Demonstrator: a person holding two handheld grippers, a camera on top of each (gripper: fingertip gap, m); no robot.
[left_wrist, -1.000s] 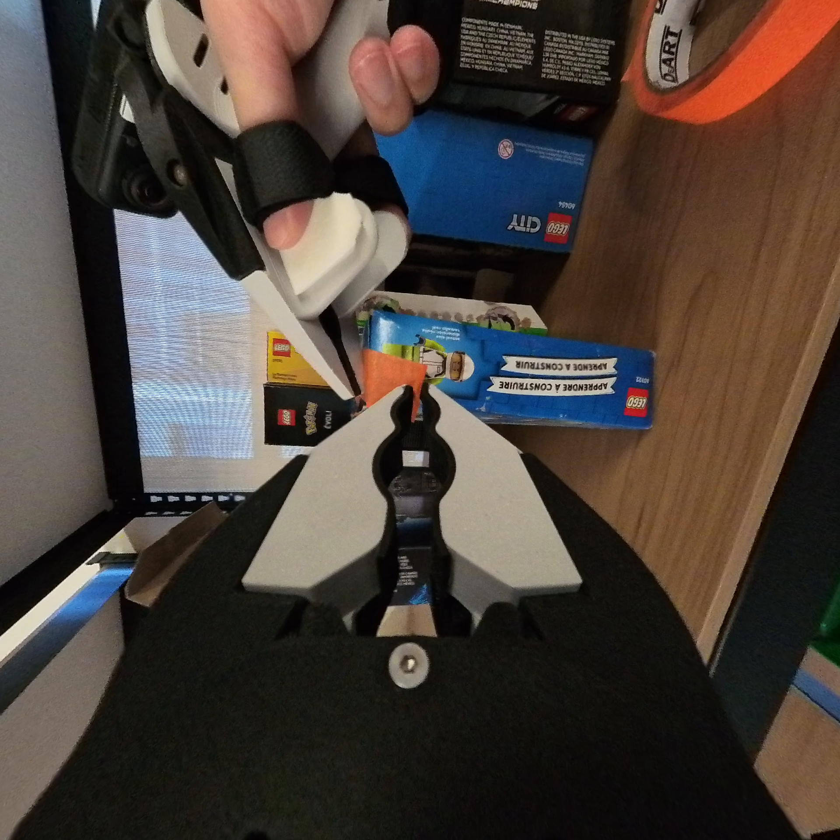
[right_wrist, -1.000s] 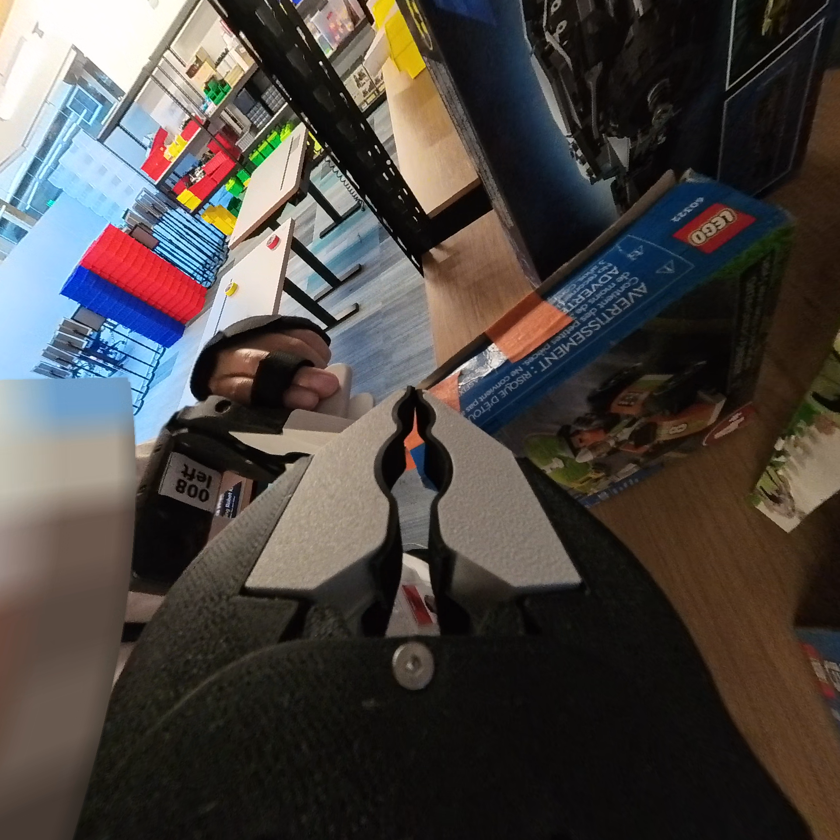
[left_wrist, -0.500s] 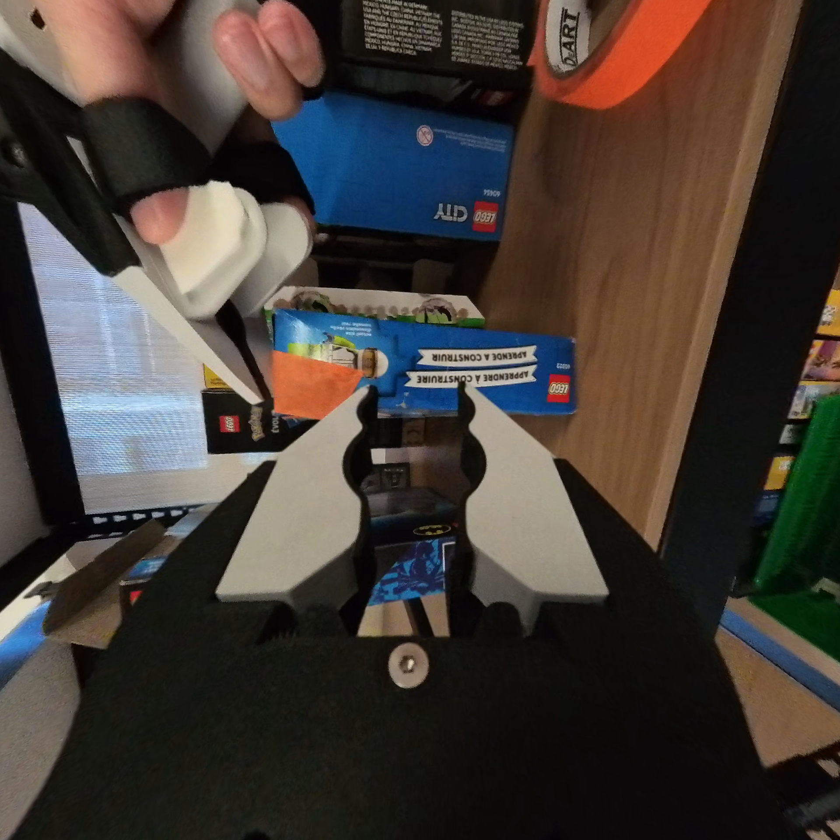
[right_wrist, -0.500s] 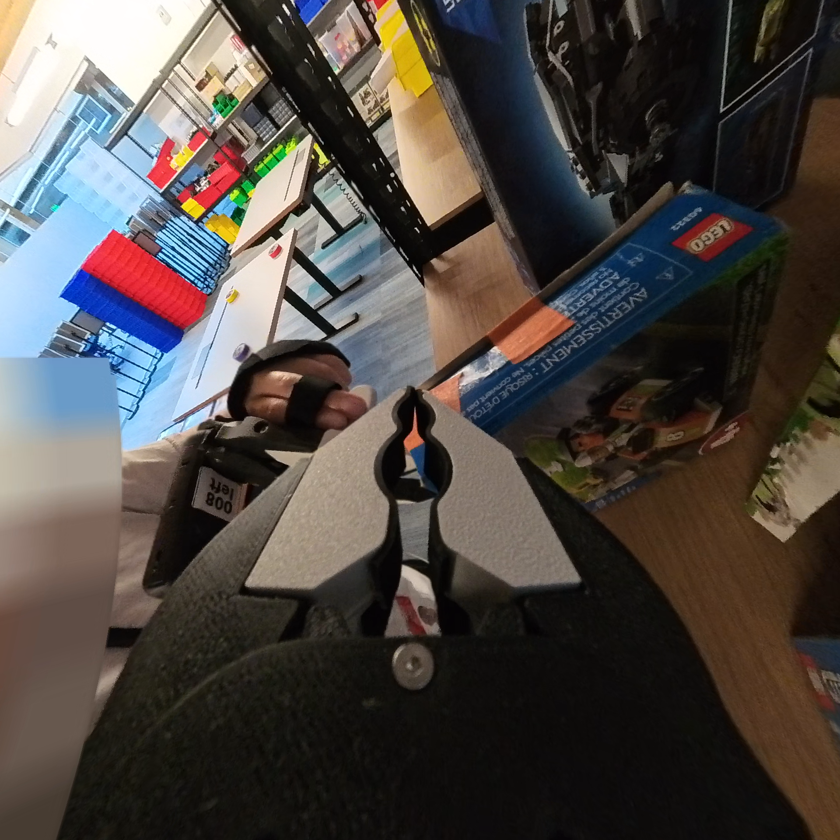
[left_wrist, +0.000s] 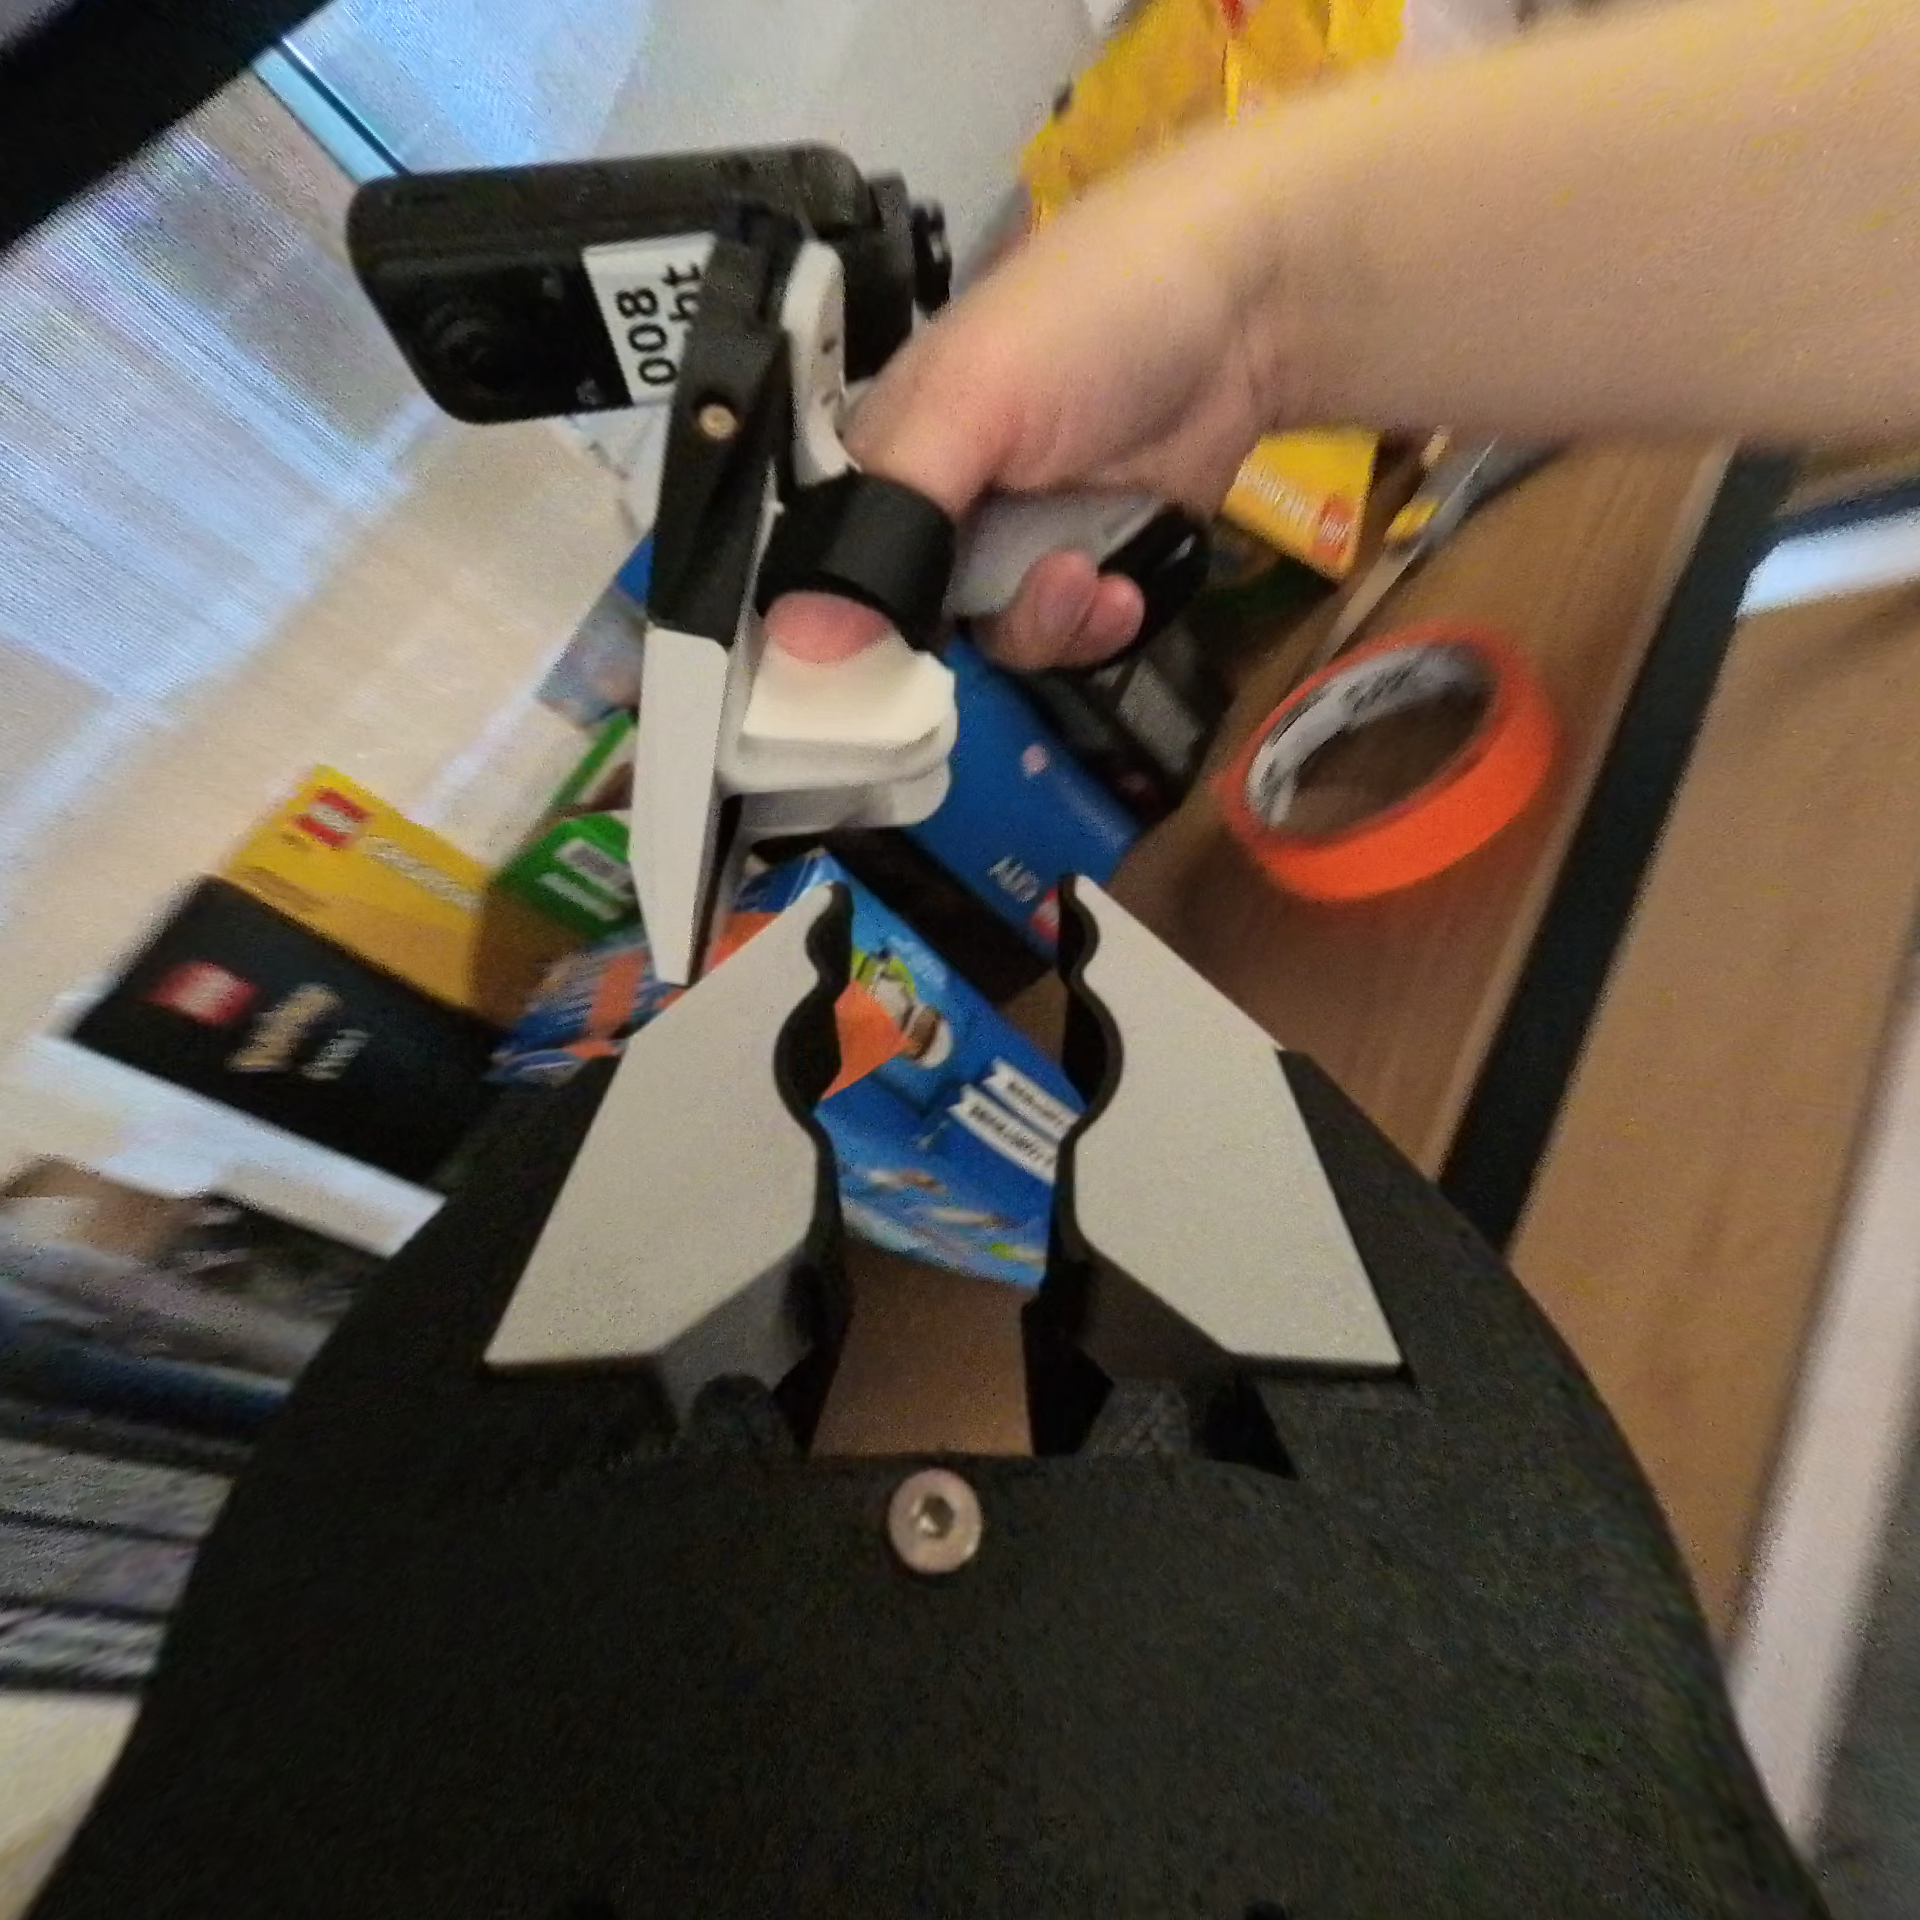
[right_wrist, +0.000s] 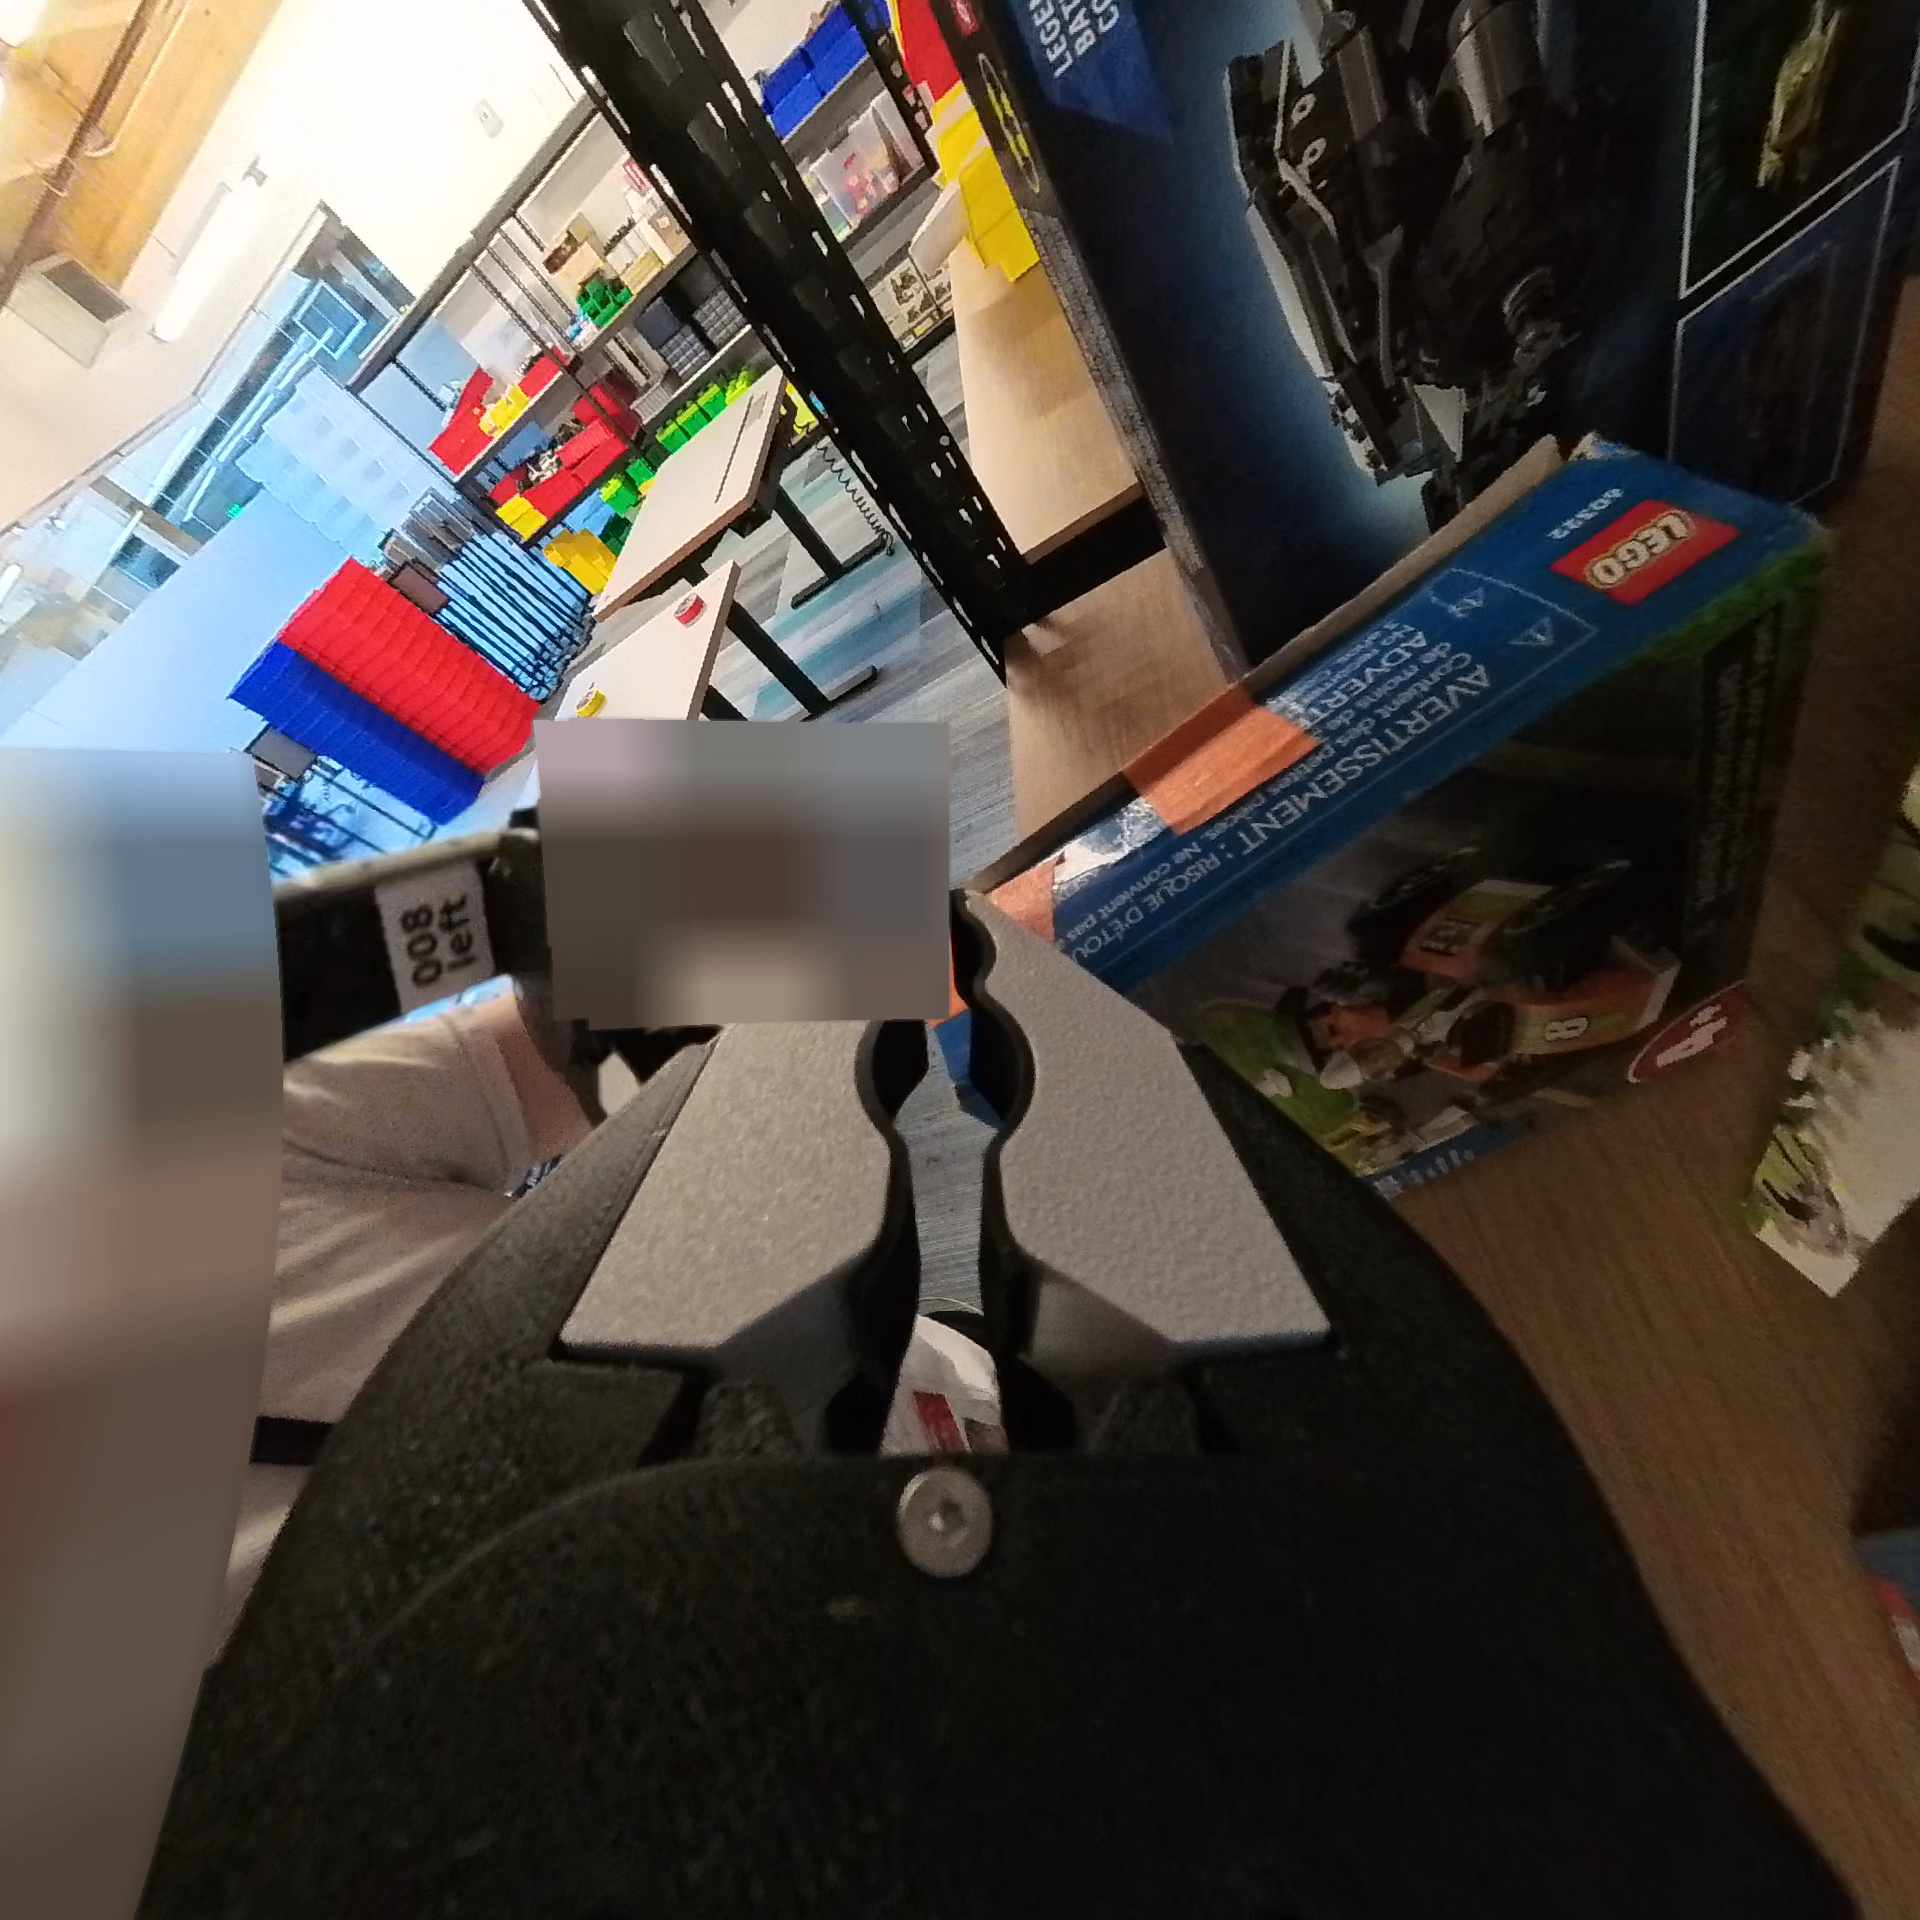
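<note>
A blue toy box (left_wrist: 935, 1132) lies on a wooden shelf (left_wrist: 1299, 987), with orange tape strips (left_wrist: 613, 997) on its end. My left gripper (left_wrist: 954, 914) is open and empty, its fingers framing the box from a short way back. My right gripper (left_wrist: 670, 966), held by a hand, points down with its tip on the taped end of the box. In the right wrist view the right gripper (right_wrist: 964, 925) is shut, its tip at the orange-taped corner of the blue box (right_wrist: 1455, 748). A blur patch hides its left fingertip.
An orange tape roll (left_wrist: 1392, 769) lies on the shelf to the right. A big dark box (right_wrist: 1403, 260) stands behind the blue box. Yellow and black boxes (left_wrist: 312, 997) sit to the left, a green-white box (right_wrist: 1860, 1091) to the right. A black shelf post (left_wrist: 1621, 831) borders the shelf.
My left gripper opened, let go at the taped end of the box, and has drawn back and swung round. My right gripper stays shut at the box corner.
</note>
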